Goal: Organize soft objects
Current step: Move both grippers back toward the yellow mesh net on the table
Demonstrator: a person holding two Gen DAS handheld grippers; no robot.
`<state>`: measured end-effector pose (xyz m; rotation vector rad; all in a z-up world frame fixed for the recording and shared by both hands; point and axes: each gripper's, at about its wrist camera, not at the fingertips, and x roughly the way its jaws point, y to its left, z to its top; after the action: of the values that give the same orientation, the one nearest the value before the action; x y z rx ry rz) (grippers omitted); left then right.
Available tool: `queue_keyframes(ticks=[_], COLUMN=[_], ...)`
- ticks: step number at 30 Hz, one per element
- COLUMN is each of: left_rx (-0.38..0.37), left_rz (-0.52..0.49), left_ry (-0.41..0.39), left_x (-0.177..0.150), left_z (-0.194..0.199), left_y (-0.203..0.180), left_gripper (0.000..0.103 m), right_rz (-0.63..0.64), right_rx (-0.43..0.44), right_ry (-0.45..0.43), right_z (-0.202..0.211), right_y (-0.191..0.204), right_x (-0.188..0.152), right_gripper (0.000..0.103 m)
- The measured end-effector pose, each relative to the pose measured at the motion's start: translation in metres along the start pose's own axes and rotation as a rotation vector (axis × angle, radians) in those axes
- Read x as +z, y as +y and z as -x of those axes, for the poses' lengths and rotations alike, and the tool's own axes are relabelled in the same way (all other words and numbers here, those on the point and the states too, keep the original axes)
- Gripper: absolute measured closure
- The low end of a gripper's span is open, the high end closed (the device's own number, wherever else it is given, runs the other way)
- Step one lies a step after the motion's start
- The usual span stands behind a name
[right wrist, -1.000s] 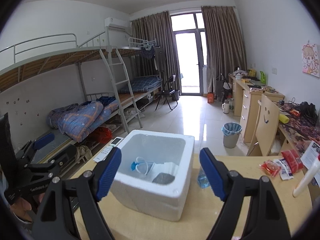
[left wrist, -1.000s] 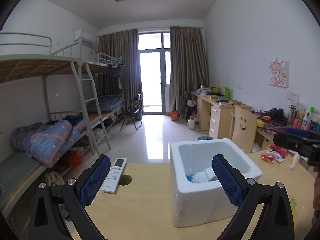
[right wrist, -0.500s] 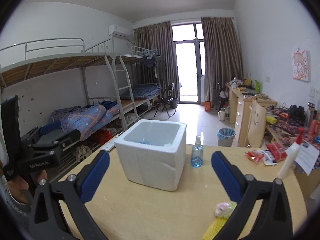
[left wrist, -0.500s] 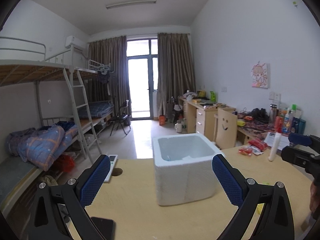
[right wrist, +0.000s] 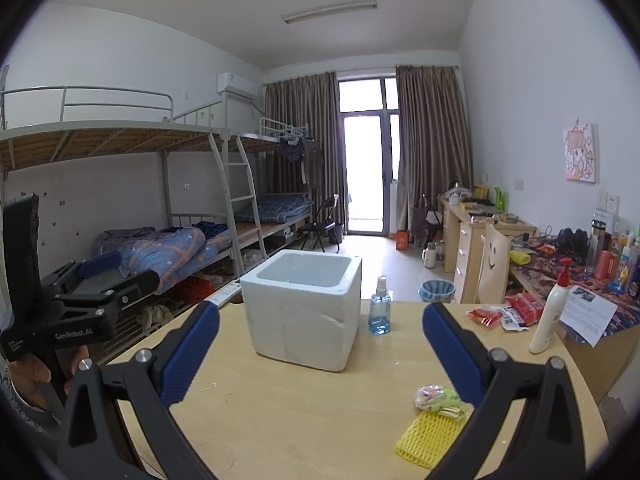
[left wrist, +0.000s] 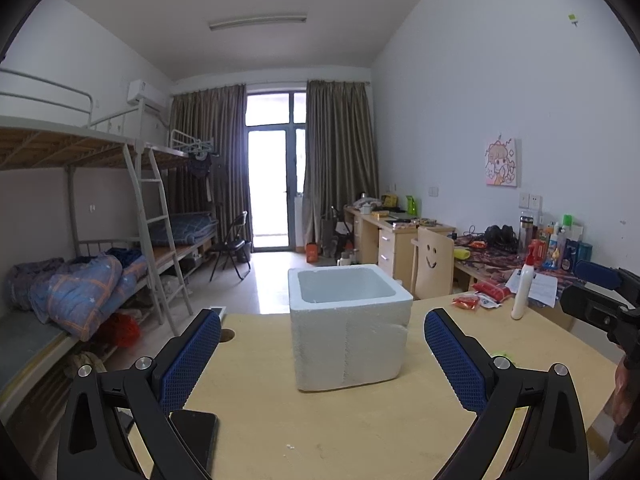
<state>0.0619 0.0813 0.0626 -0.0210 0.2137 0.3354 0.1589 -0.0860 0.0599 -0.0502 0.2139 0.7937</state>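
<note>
Foam box (right wrist: pixel 304 312) white, square, grainy; yellow mesh sleeve (right wrist: pixel 428 434) beside; both hand-held grippers wide, empty.

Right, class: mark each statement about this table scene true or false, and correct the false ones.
1. The white foam box stands on the wooden table. True.
2. The right gripper is shut on the yellow foam net. False: it is open and empty, and the yellow foam net lies on the table near its right finger.
3. A small blue spray bottle stands beside the box. True.
4. The white pump bottle is lying on its side. False: the white pump bottle stands upright.
5. The left gripper holds nothing. True.
</note>
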Motion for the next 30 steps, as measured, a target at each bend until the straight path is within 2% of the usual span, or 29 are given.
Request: queue_keyframes(ticks=[6, 13, 20, 24, 30], left_rx=[-0.013, -0.067, -0.029, 0.009, -0.002], left_rz=[-0.012, 0.026, 0.030, 0.032, 0.020], left_ry=[-0.033, -0.017, -0.061, -0.096, -0.072], left_x=[-0.016, -0.045, -0.075, -0.088, -0.098], left_z=[0.011, 0.016, 0.018, 0.024, 0.023], left_y=[-0.010, -0.016, -0.016, -0.017, -0.018], left_gripper=[0.001, 0.001, 0.001, 0.001, 0.001], right_rz=[0.033, 0.017, 0.026, 0.017, -0.024], right_rx=[-0.058, -0.099, -0.129, -0.158, -0.166], right_ry=[-0.033, -0.026, -0.043, -0.023, 0.009], right_z=[0.009, 0.009, 0.020, 0.022, 0.023], right_y=[0.010, 0.004, 0.000, -0.003, -0.011], right_x=[-0.018, -0.043, -0.071, -0.086, -0.101], right_gripper=[0.000, 0.000, 0.000, 0.000, 0.000])
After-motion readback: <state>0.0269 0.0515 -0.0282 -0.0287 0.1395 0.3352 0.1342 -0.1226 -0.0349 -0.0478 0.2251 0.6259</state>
